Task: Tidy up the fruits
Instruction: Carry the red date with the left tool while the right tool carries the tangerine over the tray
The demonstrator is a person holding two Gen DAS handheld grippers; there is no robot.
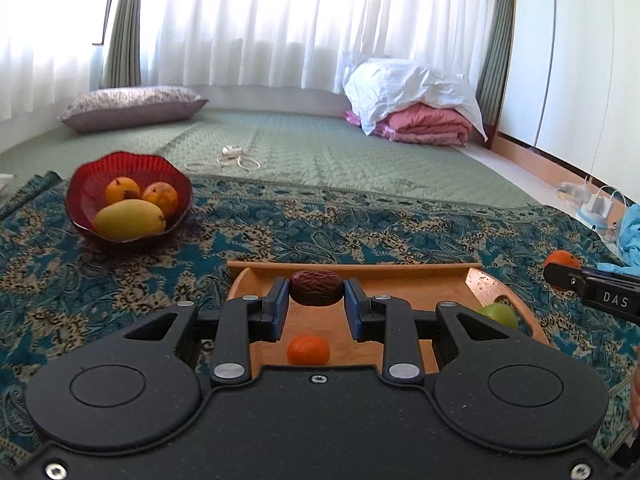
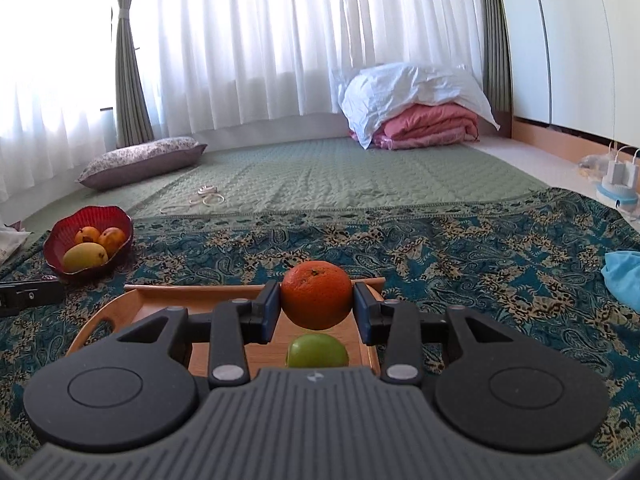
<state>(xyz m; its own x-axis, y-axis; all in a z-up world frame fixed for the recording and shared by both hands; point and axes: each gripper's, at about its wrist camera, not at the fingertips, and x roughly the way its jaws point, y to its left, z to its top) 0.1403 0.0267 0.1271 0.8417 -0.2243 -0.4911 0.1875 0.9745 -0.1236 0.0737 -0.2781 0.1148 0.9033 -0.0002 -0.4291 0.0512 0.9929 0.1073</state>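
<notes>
My left gripper (image 1: 317, 289) is shut on a dark brown wrinkled fruit (image 1: 316, 287) and holds it above the wooden tray (image 1: 400, 272). A small orange fruit (image 1: 308, 350) and a green fruit (image 1: 498, 314) lie in the tray. My right gripper (image 2: 316, 298) is shut on an orange (image 2: 316, 294) above the tray's right end (image 2: 160, 300), over the green fruit (image 2: 317, 350). The right gripper and its orange also show at the right edge of the left wrist view (image 1: 560, 268). A red bowl (image 1: 86, 196) with a mango and two orange fruits stands to the left; it also shows in the right wrist view (image 2: 64, 236).
A patterned teal cloth (image 1: 360, 228) covers the floor under tray and bowl. Beyond it lie a green quilted mat (image 1: 320, 148), a white cable (image 1: 228, 160), a pillow (image 1: 132, 106) and folded bedding (image 1: 420, 120). A blue cloth (image 2: 624, 276) and chargers (image 2: 618, 184) are at the right.
</notes>
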